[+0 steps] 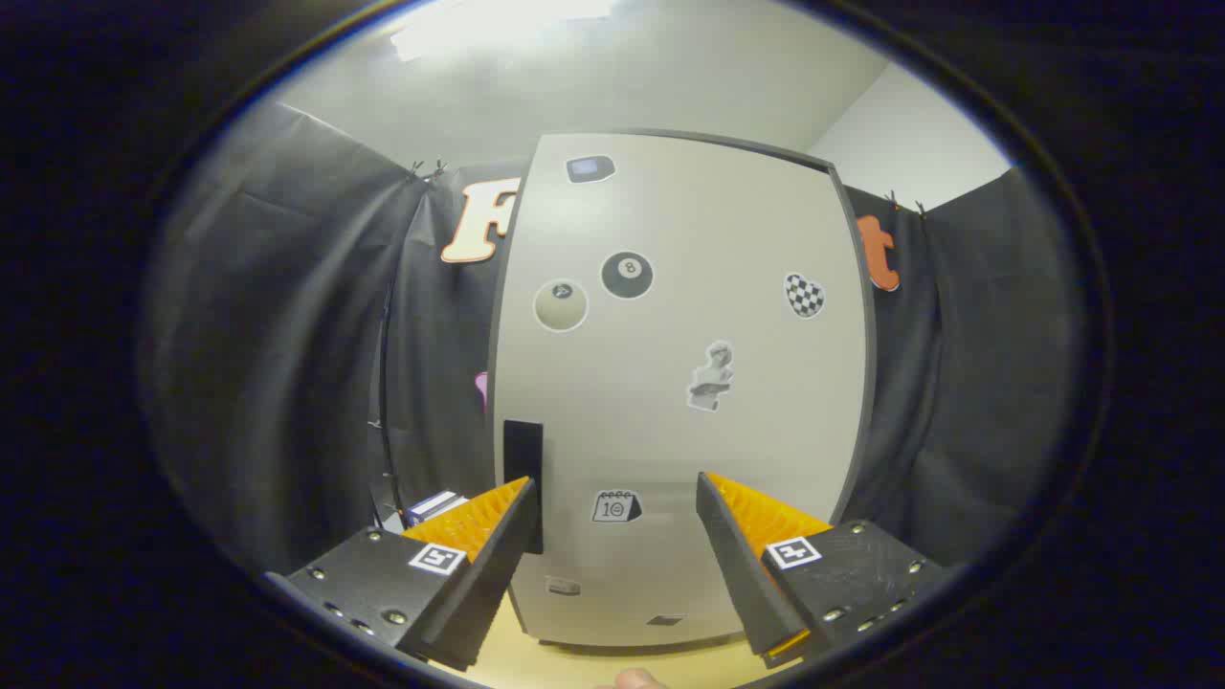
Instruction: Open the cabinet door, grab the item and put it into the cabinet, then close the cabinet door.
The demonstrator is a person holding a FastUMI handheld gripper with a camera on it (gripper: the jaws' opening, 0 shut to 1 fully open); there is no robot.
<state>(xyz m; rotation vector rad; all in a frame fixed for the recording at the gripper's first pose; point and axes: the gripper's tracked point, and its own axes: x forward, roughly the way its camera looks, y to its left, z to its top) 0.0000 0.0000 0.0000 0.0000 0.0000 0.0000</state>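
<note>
The tool (pixel 615 500) is spread wide, holding nothing. Just ahead of it stands the closed cabinet door (pixel 679 383), its black handle (pixel 523 469) by one finger. Stickers on the door include an eight-ball marked "8" (pixel 627 275) and a calendar marked "10" (pixel 616 506).

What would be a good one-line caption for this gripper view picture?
Open gripper facing a closed, sticker-covered cabinet door, its dark handle just beyond one finger.

A staged recording booth rather than a lived-in room: walled by black cloth (pixel 287 335) clipped up on both sides, with plain white wall (pixel 909 124) and ceiling above. Furnished with one pale cabinet door (pixel 689 450) dotted with stickers (pixel 627 275), standing shut on a light wooden table (pixel 574 665). Lit hard from an overhead lamp (pixel 498 24).
</note>
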